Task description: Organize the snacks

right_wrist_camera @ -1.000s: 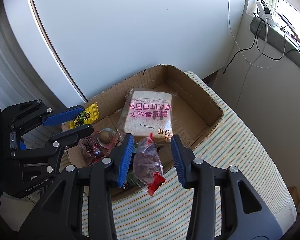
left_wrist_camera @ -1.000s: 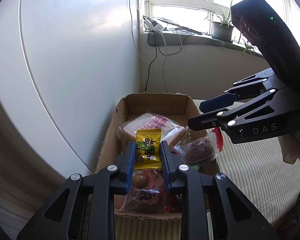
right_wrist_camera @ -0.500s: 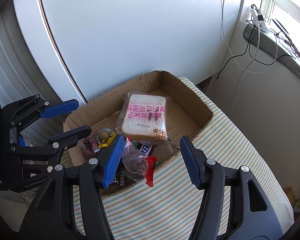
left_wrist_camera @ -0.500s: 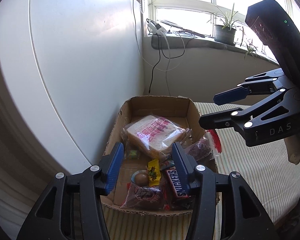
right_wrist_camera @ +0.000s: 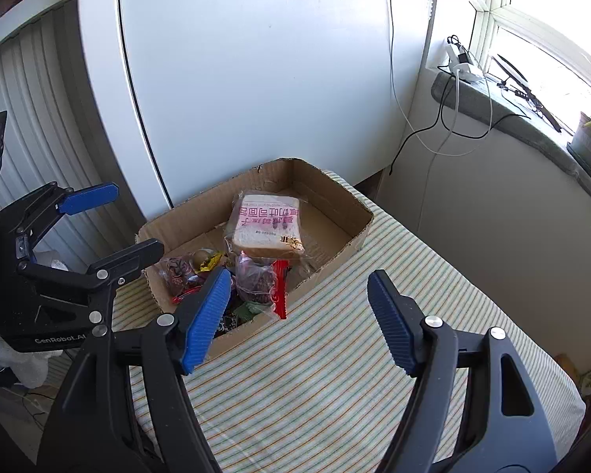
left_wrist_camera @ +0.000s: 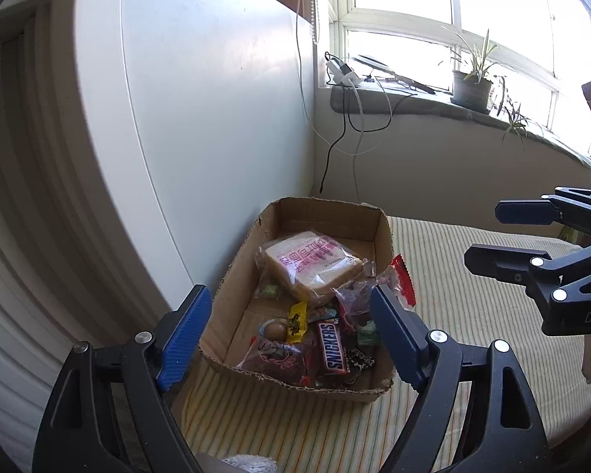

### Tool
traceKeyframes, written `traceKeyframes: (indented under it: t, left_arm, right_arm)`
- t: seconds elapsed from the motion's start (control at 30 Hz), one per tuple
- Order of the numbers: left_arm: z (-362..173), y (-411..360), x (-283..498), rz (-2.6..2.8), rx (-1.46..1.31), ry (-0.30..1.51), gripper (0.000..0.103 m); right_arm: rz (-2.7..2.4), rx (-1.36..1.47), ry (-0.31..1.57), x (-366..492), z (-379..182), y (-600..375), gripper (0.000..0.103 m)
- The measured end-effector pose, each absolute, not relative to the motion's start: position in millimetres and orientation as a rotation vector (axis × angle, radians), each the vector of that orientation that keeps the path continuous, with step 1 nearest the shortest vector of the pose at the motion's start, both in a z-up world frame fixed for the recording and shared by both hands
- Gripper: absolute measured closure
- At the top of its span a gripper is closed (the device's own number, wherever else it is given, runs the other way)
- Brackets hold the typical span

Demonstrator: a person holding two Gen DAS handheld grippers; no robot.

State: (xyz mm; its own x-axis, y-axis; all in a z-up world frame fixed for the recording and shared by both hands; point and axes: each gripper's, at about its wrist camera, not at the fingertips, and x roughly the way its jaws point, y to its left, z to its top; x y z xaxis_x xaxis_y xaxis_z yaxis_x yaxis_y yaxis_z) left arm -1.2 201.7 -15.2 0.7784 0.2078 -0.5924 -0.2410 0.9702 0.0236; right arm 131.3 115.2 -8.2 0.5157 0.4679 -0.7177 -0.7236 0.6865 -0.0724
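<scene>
Left gripper: jaws just opened, nothing between them, above box near end.
Right gripper: jaws just opened, empty, beside box.
Box: on striped cloth, holds snacks.
Bread: mid-box; soft, crushable, take by the sides.
Snickers: near end; light, slick wrapper.

Bright window glare, fisheye-warped edges

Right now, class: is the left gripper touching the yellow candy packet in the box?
Apart. The left wrist view shows the left gripper open, and the yellow candy packet lying loose in the cardboard box.
</scene>
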Motion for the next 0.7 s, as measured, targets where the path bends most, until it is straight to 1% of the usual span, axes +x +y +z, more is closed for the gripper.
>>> traceKeyframes:
  t: [0.17, 0.2, 0.23, 0.33, 0.5, 0.57, 0.7]
  left_arm:
    - [-8.6, 187.3, -21.9, 0.256, -0.087, 0.600, 0.020]
    - [-7.7, 183.4, -25.8, 0.257, -0.087, 0.592, 0.019]
    - [-6.9, 178.9, -29.6, 0.264, -0.078, 0.585, 0.018]
    - [-5.5, 166.2, -37.9, 0.279, -0.042, 0.568, 0.017]
    - [-0.3, 159.8, -41.5, 0.280, -0.084, 0.564, 0.016]
    - [1.8, 157.9, -41.8, 0.281, -0.090, 0.557, 0.016]
    - [2.2, 153.5, -43.6, 0.285, -0.099, 0.554, 0.015]
  right_arm:
    - [0.678, -0.333, 0.672, 101.6, -6.6, 79.8, 0.027]
    - [0.661, -0.320, 0.658, 95.8, -7.0, 72.4, 0.026]
    - [0.649, -0.309, 0.648, 90.5, -7.2, 65.4, 0.024]
    - [0.616, -0.276, 0.626, 77.5, -8.6, 46.9, 0.023]
    - [0.585, -0.229, 0.647, 66.8, -17.3, 22.9, 0.022]
    - [0.572, -0.226, 0.651, 64.2, -18.7, 15.2, 0.018]
    - [0.551, -0.207, 0.637, 58.7, -16.8, 2.4, 0.017]
